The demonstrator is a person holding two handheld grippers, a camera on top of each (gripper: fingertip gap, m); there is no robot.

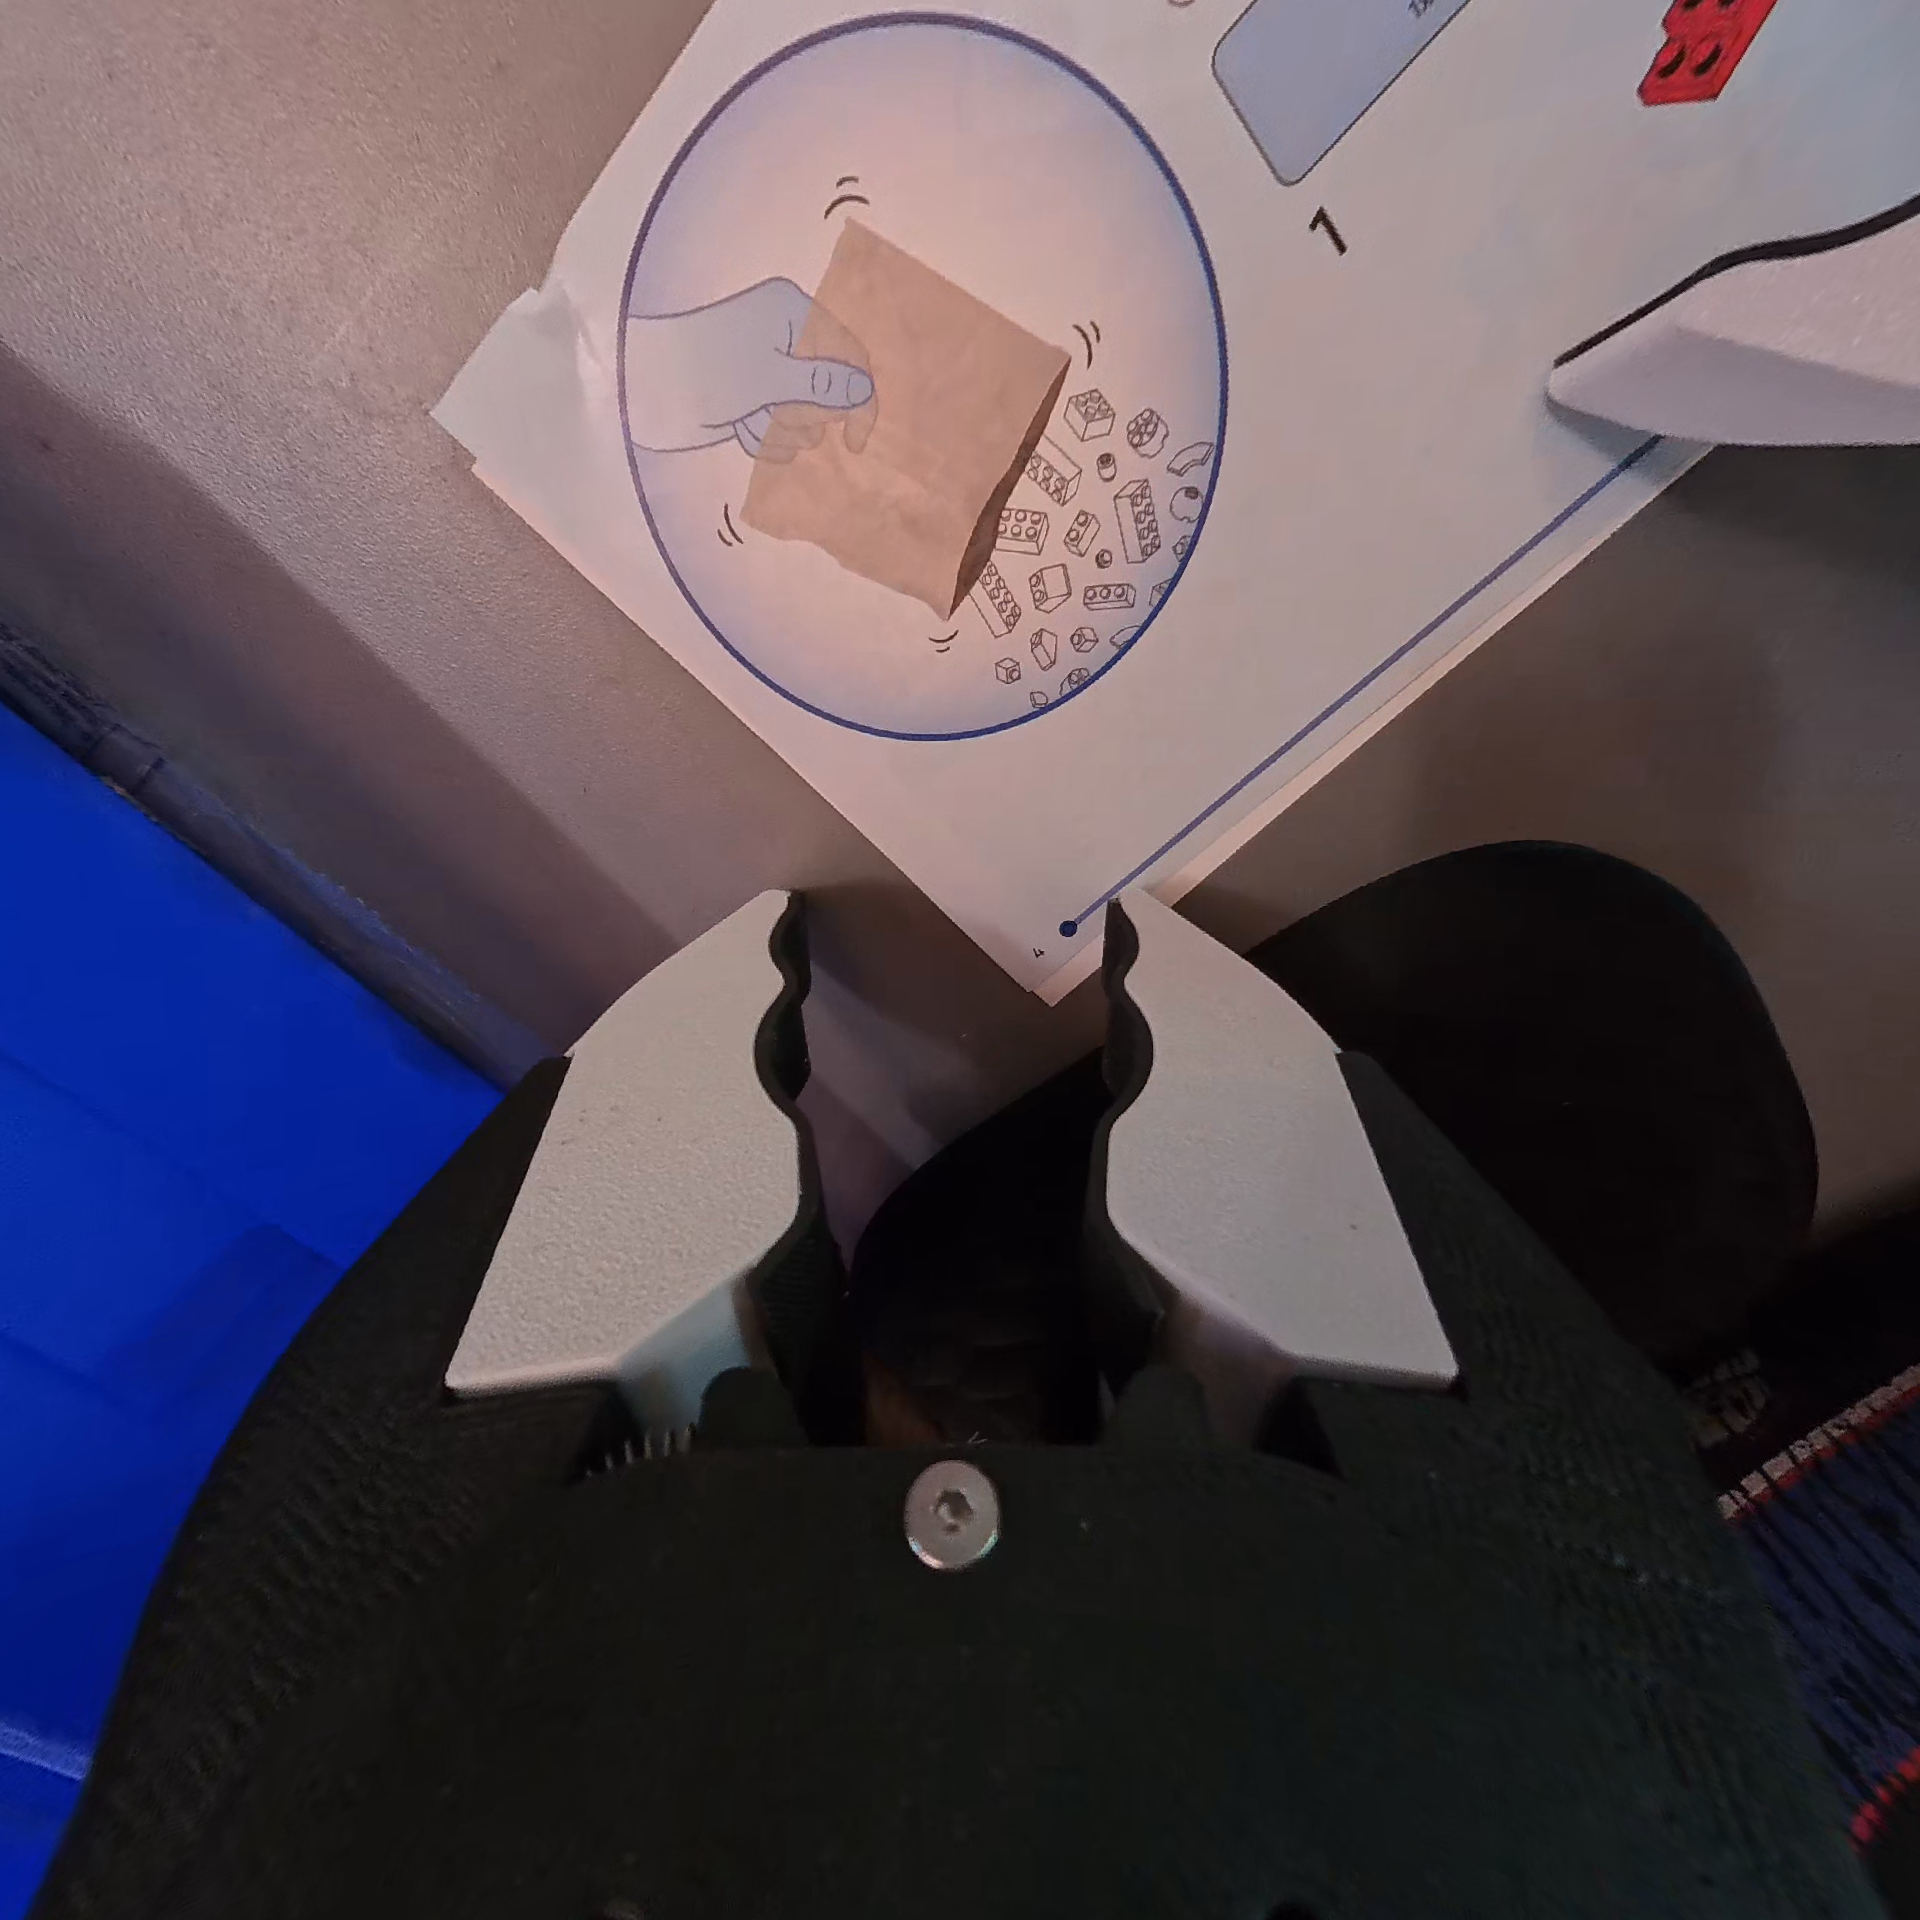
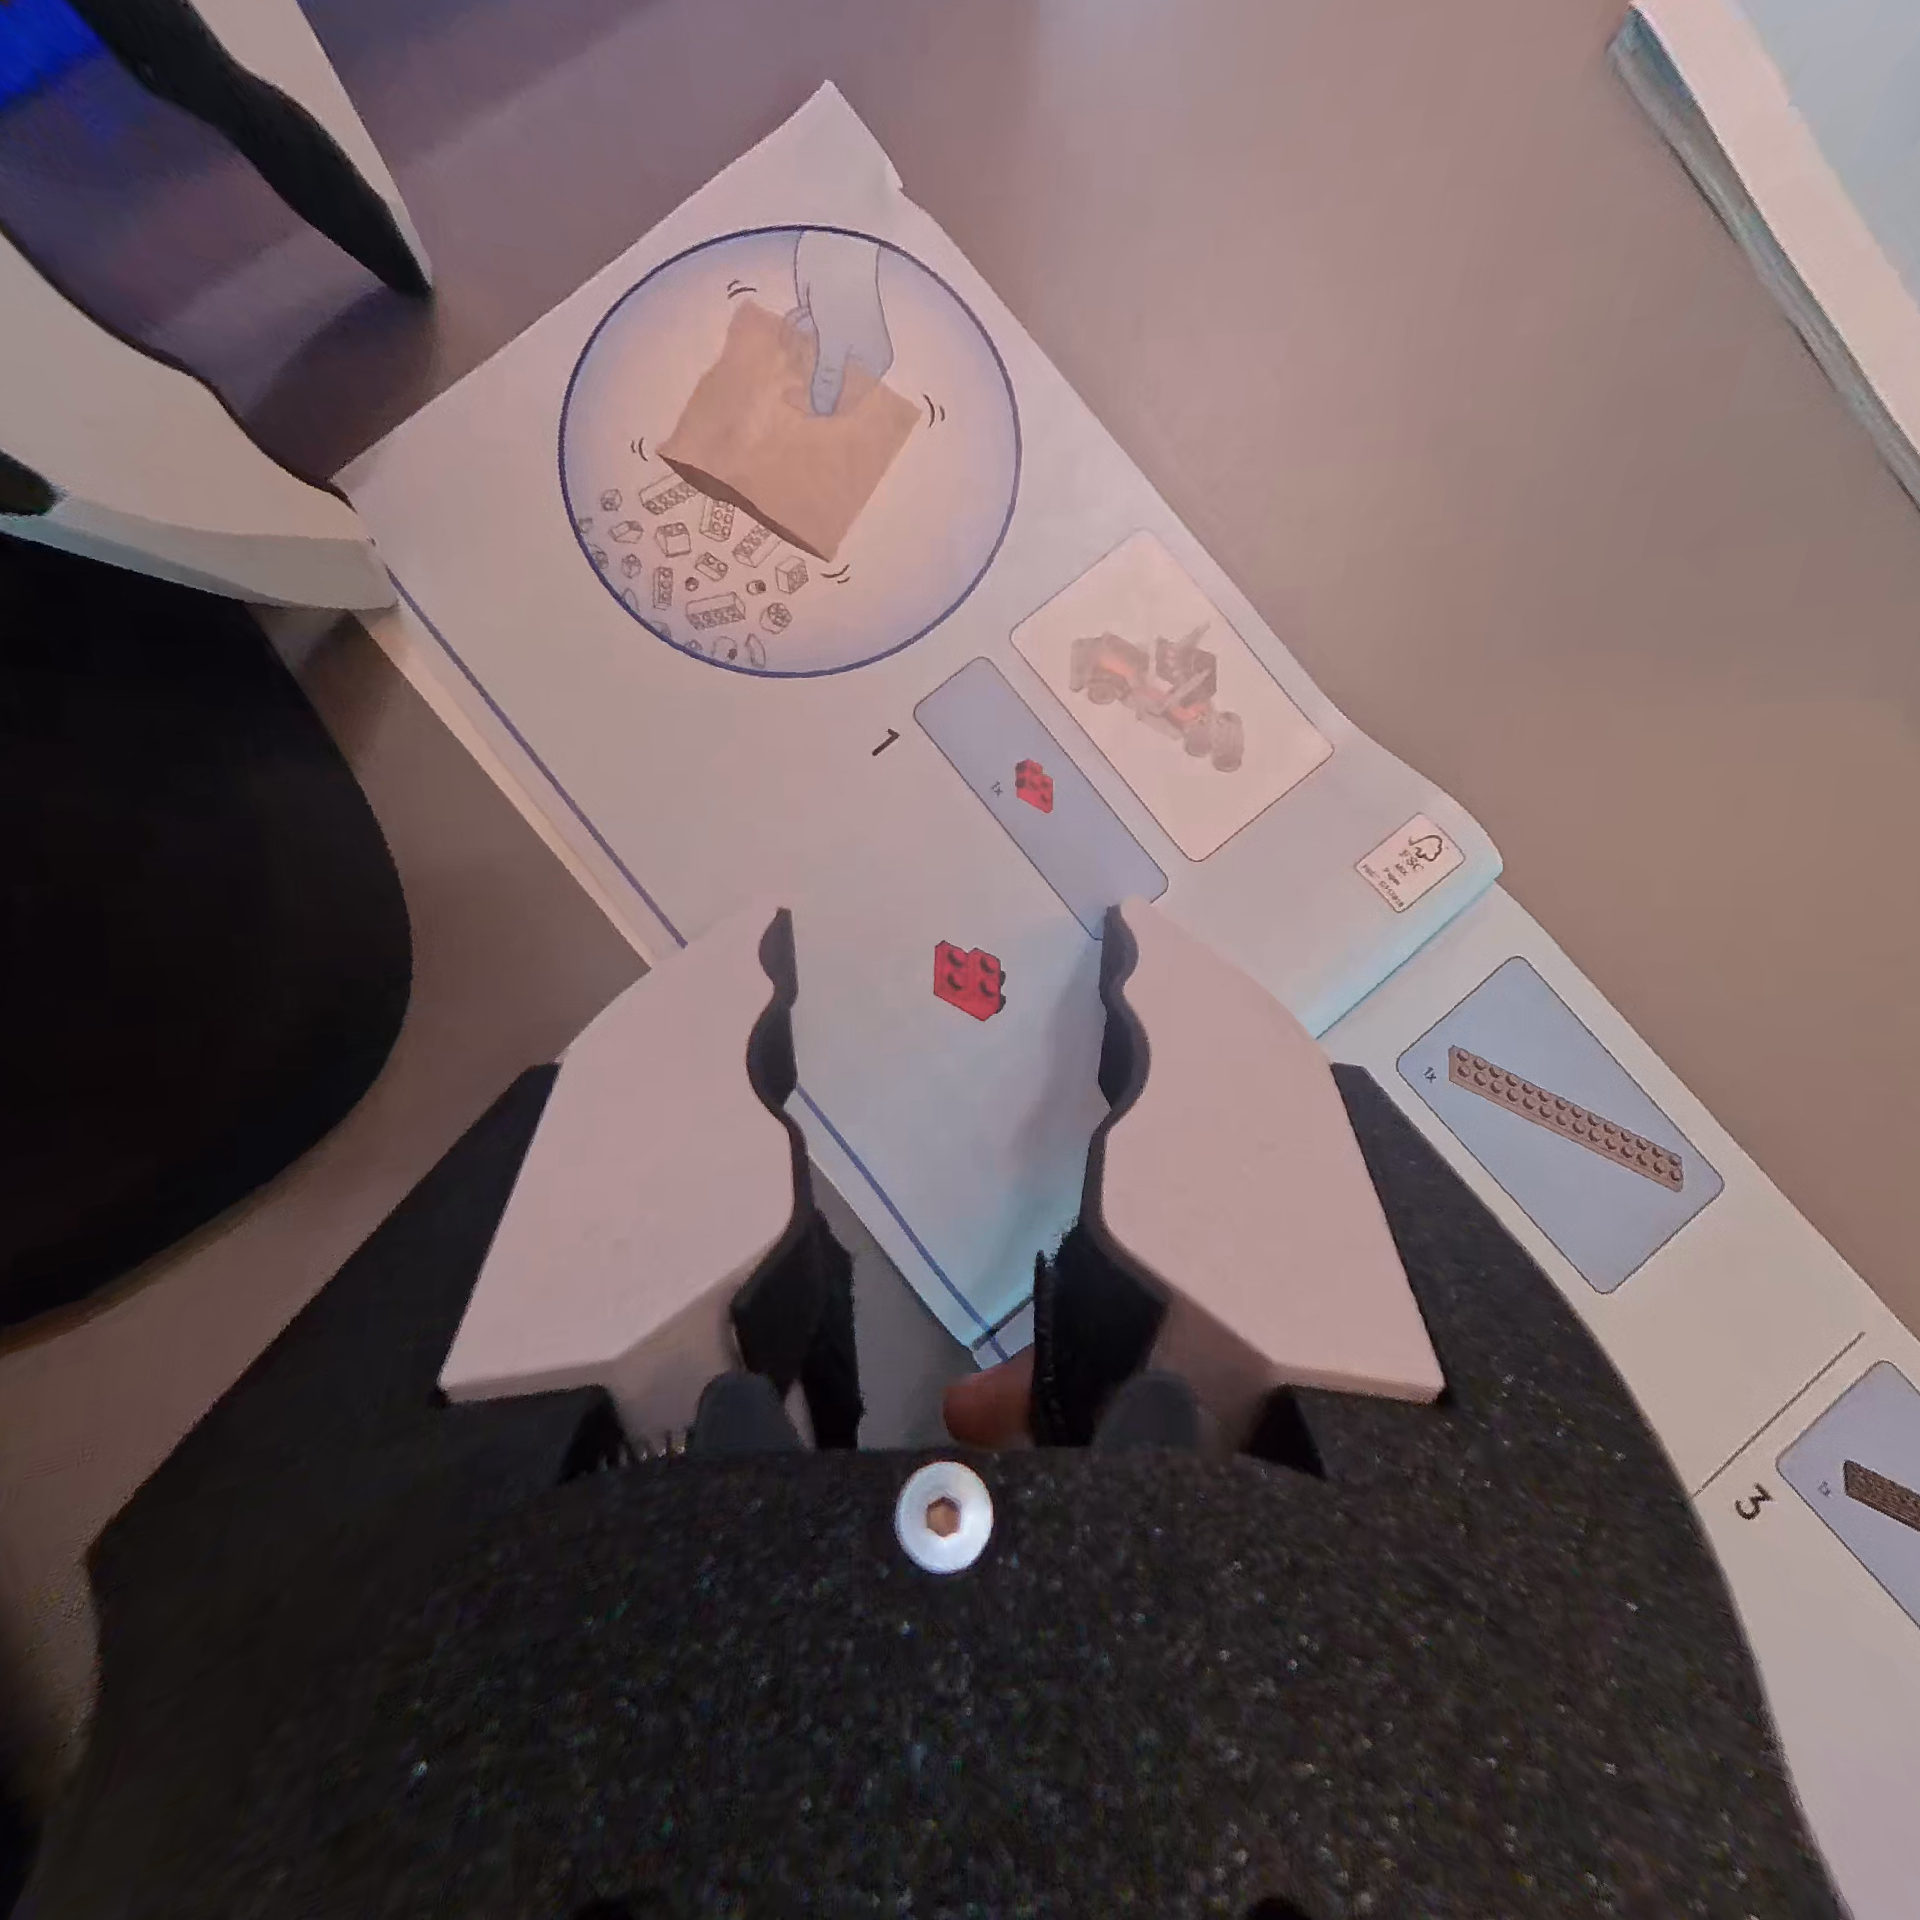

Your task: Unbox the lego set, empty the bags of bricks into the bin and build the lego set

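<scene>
The white paper instruction booklet (image 1: 1299, 499) lies open on the grey tabletop (image 1: 260, 312), its near corner reaching over the table edge towards the left gripper (image 1: 951, 920). That gripper, with white fingers lined by wavy black pads, has its jaws set well apart and holds nothing; the booklet's corner sits in the gap just at the fingertips, and whether the right-hand pad touches the paper cannot be told. The open page carries a blue-ringed circular drawing of a brown bag spilling bricks, and a printed red brick near the top edge. A bright blue plastic bin (image 1: 156, 1143) stands to the left below the table edge, and a black rounded chair seat (image 1: 1579, 1091) shows to the right beneath the table. In the right wrist view the right gripper (image 2: 945, 925), of the same make, also stands wide open and empty, poised above the instruction booklet (image 2: 727, 790) with the printed red brick showing between its fingers. A further page with drawings of long tan pieces stretches away to the right under the top leaf. The left gripper (image 2: 343, 260) appears at the upper left, over the grey tabletop (image 2: 1455, 364). No loose bricks or bags show in either view.
</scene>
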